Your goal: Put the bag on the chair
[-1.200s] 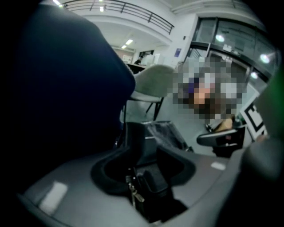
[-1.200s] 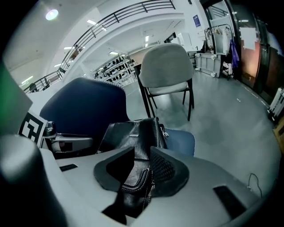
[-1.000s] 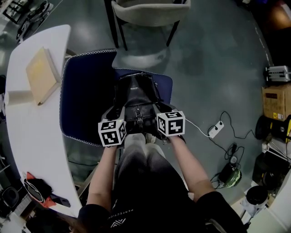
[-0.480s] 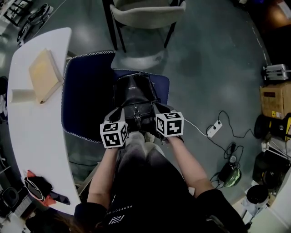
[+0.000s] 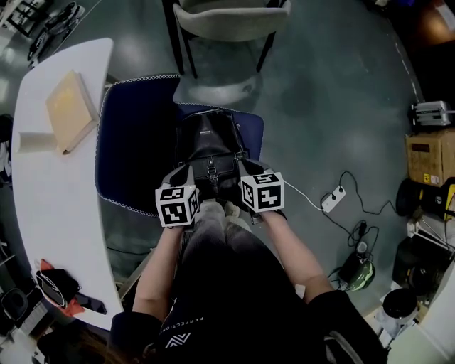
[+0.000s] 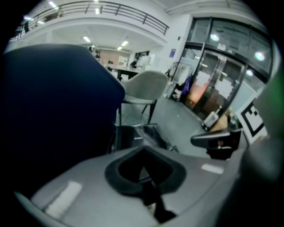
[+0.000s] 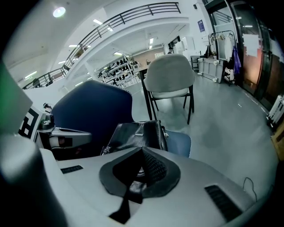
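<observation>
The black leather bag (image 5: 210, 146) stands on the blue seat (image 5: 254, 131) of the dark blue chair, against its backrest (image 5: 135, 142). My left gripper (image 5: 183, 173) is at the bag's near left corner and my right gripper (image 5: 245, 170) at its near right corner. Both are shut. In the left gripper view the shut jaws (image 6: 144, 166) point past the bag (image 6: 140, 135), with the right gripper (image 6: 217, 142) beside it. In the right gripper view the closed jaws (image 7: 142, 170) sit just short of the bag (image 7: 135, 135), and I cannot make out a strap between them.
A grey chair (image 5: 231, 21) stands beyond the blue one. A white table (image 5: 57, 206) runs along the left with a tan book (image 5: 69, 110) on it. A power strip (image 5: 334, 201) with cables and a cardboard box (image 5: 430, 156) lie on the floor at right.
The two grippers have come slightly closer together at the bag's near end. The bag stays on the seat.
</observation>
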